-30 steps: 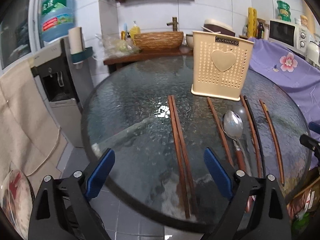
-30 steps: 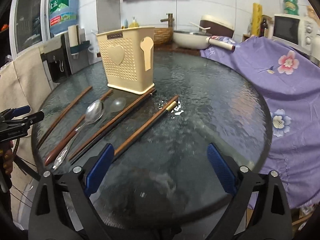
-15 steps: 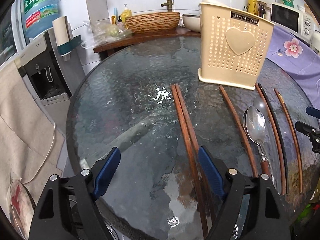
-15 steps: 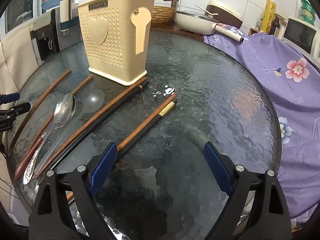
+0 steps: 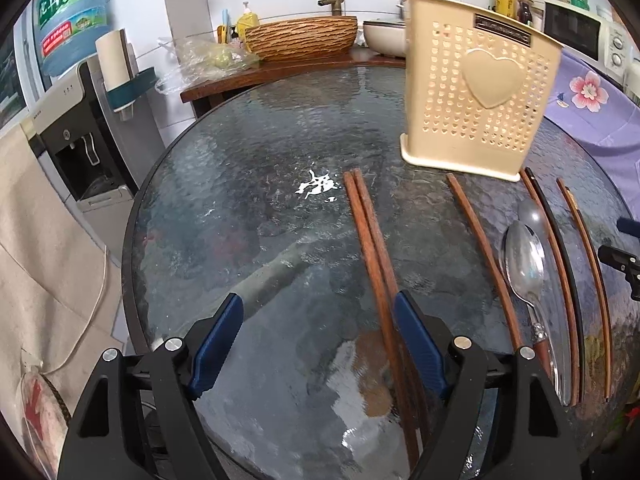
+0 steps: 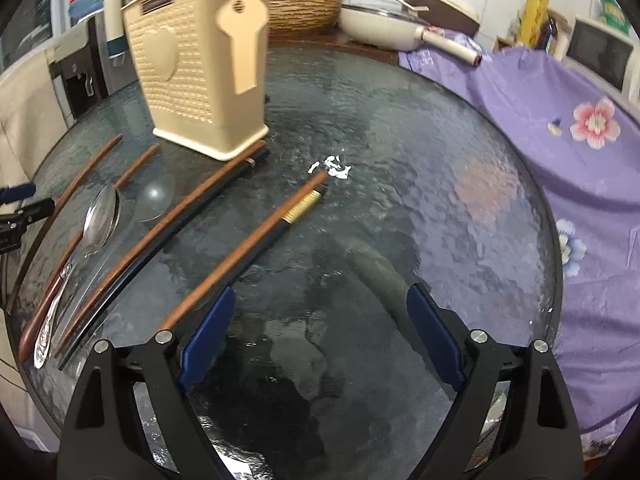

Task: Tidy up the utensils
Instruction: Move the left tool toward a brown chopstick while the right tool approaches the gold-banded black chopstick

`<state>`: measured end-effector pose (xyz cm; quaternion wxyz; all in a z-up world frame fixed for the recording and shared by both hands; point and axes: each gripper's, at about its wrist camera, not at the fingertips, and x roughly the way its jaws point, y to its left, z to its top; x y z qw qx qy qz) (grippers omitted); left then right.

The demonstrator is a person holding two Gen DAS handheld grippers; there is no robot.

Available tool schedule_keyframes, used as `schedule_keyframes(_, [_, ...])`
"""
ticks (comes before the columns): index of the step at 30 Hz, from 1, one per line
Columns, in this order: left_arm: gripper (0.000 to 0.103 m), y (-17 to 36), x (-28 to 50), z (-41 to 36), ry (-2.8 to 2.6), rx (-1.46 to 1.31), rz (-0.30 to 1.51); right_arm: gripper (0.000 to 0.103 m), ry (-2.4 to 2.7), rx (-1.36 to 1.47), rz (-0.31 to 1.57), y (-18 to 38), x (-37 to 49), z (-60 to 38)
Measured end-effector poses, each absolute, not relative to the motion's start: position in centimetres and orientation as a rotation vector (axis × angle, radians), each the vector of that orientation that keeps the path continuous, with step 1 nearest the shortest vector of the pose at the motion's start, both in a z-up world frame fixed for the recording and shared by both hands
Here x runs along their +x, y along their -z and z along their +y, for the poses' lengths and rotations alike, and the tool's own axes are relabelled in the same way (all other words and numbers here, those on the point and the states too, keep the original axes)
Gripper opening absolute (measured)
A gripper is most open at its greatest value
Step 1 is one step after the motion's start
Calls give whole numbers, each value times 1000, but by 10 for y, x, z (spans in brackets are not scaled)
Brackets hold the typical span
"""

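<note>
Left gripper (image 5: 318, 342) and right gripper (image 6: 320, 336) are held spread and unloaded above the round glass table (image 5: 248, 200). Paired chopsticks (image 5: 370, 240), spoon (image 5: 524, 260) and further chopsticks (image 6: 244, 244) are laid before the upright cream utensil holder (image 5: 476, 88); purple cloth (image 6: 560, 128) bounds the right edge.

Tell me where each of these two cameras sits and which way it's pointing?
Left wrist: on the left gripper, looking along its open blue fingers across the glass table at a pair of chopsticks; the other gripper's tip peeks in at right.
Right wrist: on the right gripper, also open, facing the table from the other side, purple cloth at right.
Both show the beige holder, the spoon and the chopsticks.
</note>
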<state>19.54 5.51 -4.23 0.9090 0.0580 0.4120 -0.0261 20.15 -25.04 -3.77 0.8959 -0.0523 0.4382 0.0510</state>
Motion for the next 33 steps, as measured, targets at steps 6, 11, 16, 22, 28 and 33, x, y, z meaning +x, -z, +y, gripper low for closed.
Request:
schedule_keyframes(6, [74, 43, 203, 53, 66, 124, 860, 85, -147, -28, 900, 33, 206, -252])
schedule_keyframes(11, [74, 47, 209, 47, 74, 138, 867, 85, -143, -64, 906, 35, 214, -240])
schedule_keyframes(16, [75, 46, 215, 47, 68, 152, 873, 85, -134, -90, 912, 34, 218, -240])
schedule_keyframes(22, [75, 46, 225, 59, 65, 133, 886, 84, -111, -52, 949, 37, 226, -260])
schedule_keyframes(28, [76, 46, 240, 55, 63, 152, 892, 84, -146, 3, 953, 34, 231, -252])
schedule_keyframes(33, [76, 46, 249, 48, 60, 183, 893, 83, -134, -19, 969, 37, 236, -244])
